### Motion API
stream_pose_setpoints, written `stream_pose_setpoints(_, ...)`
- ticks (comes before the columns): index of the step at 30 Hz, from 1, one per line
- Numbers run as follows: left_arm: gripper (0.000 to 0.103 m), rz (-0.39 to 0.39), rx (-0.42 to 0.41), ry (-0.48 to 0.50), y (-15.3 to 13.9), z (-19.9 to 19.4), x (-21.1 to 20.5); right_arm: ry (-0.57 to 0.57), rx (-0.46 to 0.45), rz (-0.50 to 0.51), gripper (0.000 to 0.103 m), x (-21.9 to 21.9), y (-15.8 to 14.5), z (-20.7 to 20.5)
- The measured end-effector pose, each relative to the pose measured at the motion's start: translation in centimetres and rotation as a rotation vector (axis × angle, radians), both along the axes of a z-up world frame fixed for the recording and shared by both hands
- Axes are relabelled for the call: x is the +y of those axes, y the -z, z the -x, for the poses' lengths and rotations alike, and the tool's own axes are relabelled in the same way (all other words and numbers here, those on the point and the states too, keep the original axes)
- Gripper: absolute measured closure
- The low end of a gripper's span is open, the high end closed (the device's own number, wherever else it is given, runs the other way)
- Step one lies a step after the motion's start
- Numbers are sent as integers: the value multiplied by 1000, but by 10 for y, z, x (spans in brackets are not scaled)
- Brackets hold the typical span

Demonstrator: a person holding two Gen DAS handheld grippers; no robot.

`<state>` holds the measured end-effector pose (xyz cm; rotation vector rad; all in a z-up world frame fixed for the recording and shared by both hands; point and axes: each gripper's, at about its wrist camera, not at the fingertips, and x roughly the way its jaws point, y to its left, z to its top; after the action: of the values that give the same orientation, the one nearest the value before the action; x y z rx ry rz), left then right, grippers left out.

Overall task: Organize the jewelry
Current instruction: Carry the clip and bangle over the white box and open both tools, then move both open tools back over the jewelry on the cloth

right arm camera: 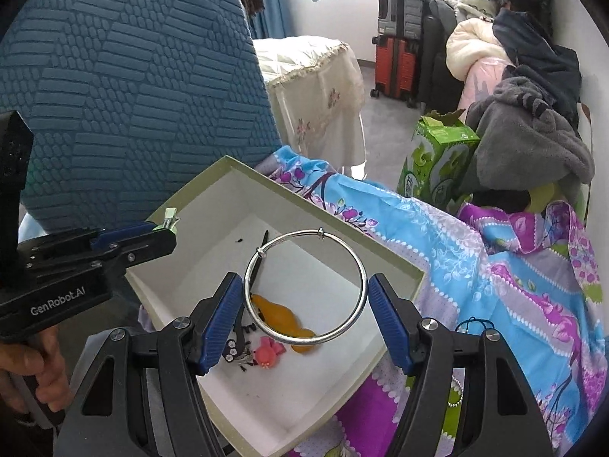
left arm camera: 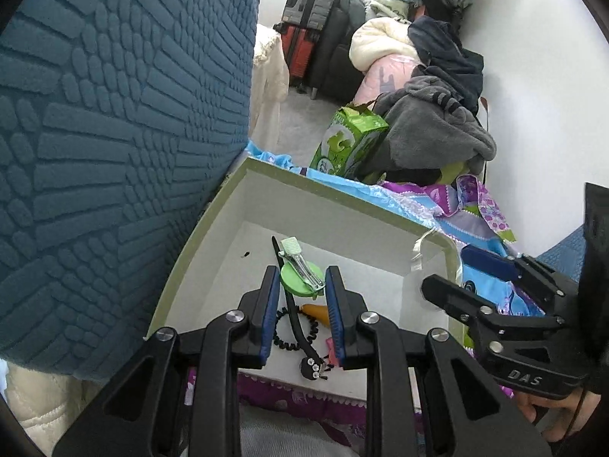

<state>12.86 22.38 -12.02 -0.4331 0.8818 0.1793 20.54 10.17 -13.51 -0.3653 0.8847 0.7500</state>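
A white box with a green rim (left arm camera: 228, 198) (right arm camera: 236, 163) lies on a patterned bedspread. In it are a black hair clip (left arm camera: 293, 316), a black coil tie (left arm camera: 281, 342), an orange piece (right arm camera: 281, 316) and a pink piece (right arm camera: 268, 352). My left gripper (left arm camera: 301, 271) hangs over the box, shut on a green round hair clip (left arm camera: 297, 285) with a silver clasp. It also shows in the right wrist view as the left gripper (right arm camera: 167, 228). My right gripper (right arm camera: 304, 280) (left arm camera: 445, 268) holds a silver bangle (right arm camera: 361, 266) above the box. The ring reaches from pad to pad.
A blue textured cushion (left arm camera: 114, 133) rises against the box's left side. A green carton (left arm camera: 346, 141) and a grey clothing pile (left arm camera: 437, 125) stand beyond the box. The flowered bedspread (right arm camera: 495, 266) spreads to the right. Suitcases (right arm camera: 396, 38) stand at the far wall. A hand (right arm camera: 34, 373) grips the left tool.
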Motion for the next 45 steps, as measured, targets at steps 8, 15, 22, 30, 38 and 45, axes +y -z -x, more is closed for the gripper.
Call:
stream_pose_setpoints(8,44,-8,-58,-12,-26,6,-9,34,-60,-99,26,-26,-41,-2)
stream_pose_setpoints(15,44,-65,-140,16,-74,11,-35,78,-147,-193,26,-65,-95,5)
stream_pose_setpoints(22,44,-96,-239,61,-122,18,-73,114,-252,-240,27,-112,-145,23)
stream_pose_setpoints(30,44,-95,-292,140,-138,20,-127,181,-330,-277,27,-184,-168,44)
stream_pose_setpoints(38,44,-77,-274,229,-118,16,-175,264,-337,-302,29,-239,-153,55)
stream_pose_setpoints(45,44,-73,-229,275,-87,17,-207,318,-311,-317,40,-275,-122,60)
